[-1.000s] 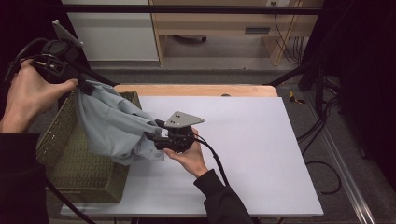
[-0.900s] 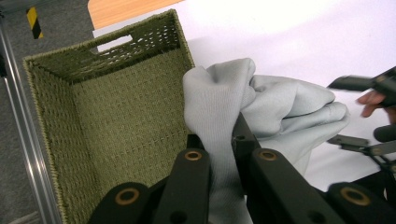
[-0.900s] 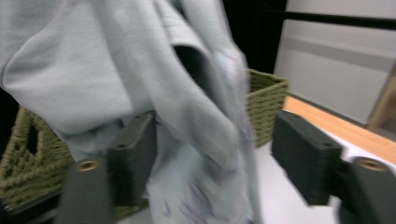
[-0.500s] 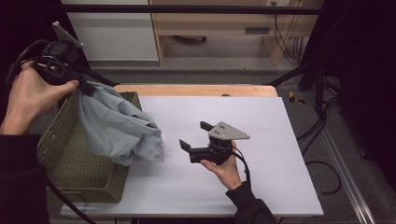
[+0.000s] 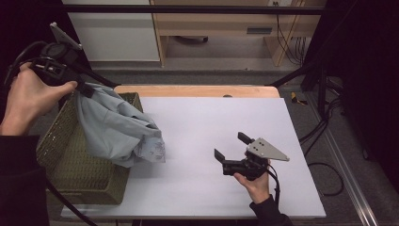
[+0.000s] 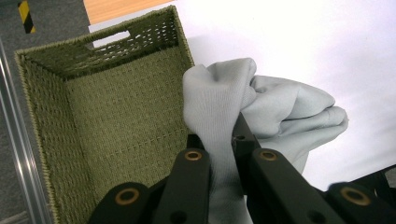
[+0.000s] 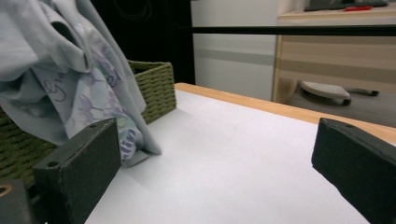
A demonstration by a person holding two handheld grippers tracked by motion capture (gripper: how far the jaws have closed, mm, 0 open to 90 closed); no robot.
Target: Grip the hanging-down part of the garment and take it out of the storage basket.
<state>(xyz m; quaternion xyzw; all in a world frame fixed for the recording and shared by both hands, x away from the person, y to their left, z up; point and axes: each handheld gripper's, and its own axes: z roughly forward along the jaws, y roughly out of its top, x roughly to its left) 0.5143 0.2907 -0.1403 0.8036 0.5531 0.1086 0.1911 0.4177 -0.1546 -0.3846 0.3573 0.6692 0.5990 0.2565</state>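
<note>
A pale grey-blue garment [image 5: 117, 132] hangs from my left gripper [image 5: 87, 89], which is shut on a fold of it above the green woven basket [image 5: 70, 174]. The cloth drapes over the basket's right rim, and its lower end rests on the white table [image 5: 207, 122]. In the left gripper view the jaws pinch the garment [image 6: 219, 121] over the basket [image 6: 112, 126]. My right gripper [image 5: 231, 147] is open near the table's front right, apart from the cloth, jaws pointing left. Its own view shows the garment [image 7: 70, 79] with a faint print ahead at the left, and the basket [image 7: 154, 91] behind it.
A wooden strip [image 5: 197, 90] runs along the table's far edge. Behind it stand a white cabinet [image 5: 113, 33] and a wooden shelf unit [image 5: 226, 28]. Cables [image 5: 320, 127] lie on the floor to the right. The white table surface lies between the garment and the right gripper.
My right gripper let go of the garment's lower edge, opened, and drew back to the right and toward the front. The left gripper kept holding the cloth above the basket.
</note>
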